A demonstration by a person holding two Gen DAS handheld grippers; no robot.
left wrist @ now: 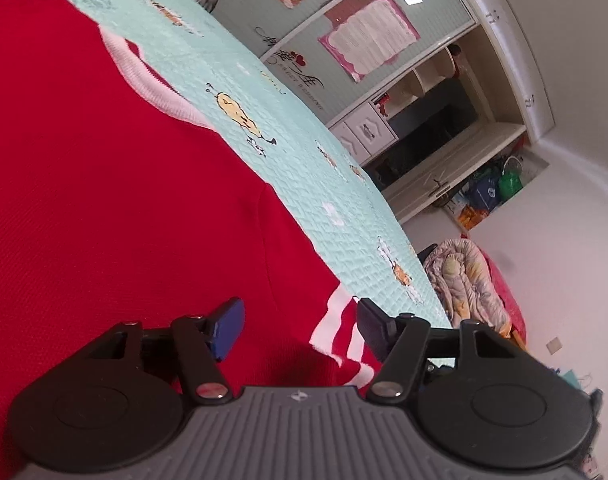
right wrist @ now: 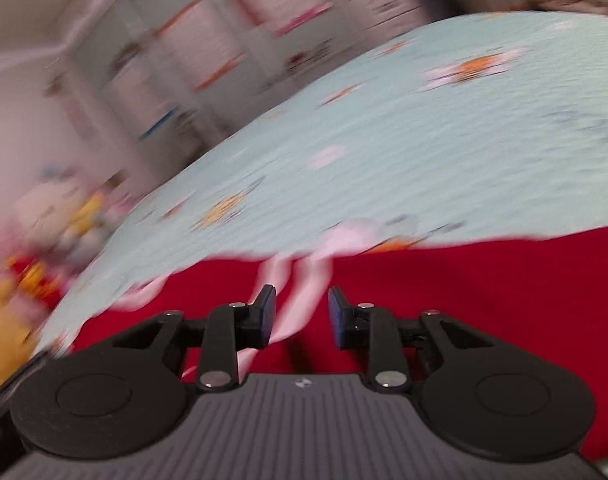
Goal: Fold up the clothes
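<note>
With both tongs released, left tongs (left wrist: 299, 330) and right tongs (right wrist: 301, 314) each straddle a striped cuff of the red sweater (left wrist: 123, 208) on the bed (left wrist: 324, 184); judged step: sleeve grasp. Clench squarely on cuffs.

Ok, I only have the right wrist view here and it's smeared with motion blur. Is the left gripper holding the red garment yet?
Observer: No. The left gripper is open, its fingers on either side of the striped cuff of the red sweater, not closed on it.
Operator: Can you see the neckline? I can't find it.
Observer: Yes, the left wrist view shows a pale pink ribbed collar at the sweater's far edge, next to the mint bedspread.
Operator: And what's beyond the bed on that side?
Observer: A cream wardrobe with decorated doors, and a bundled quilt on the floor.
</note>
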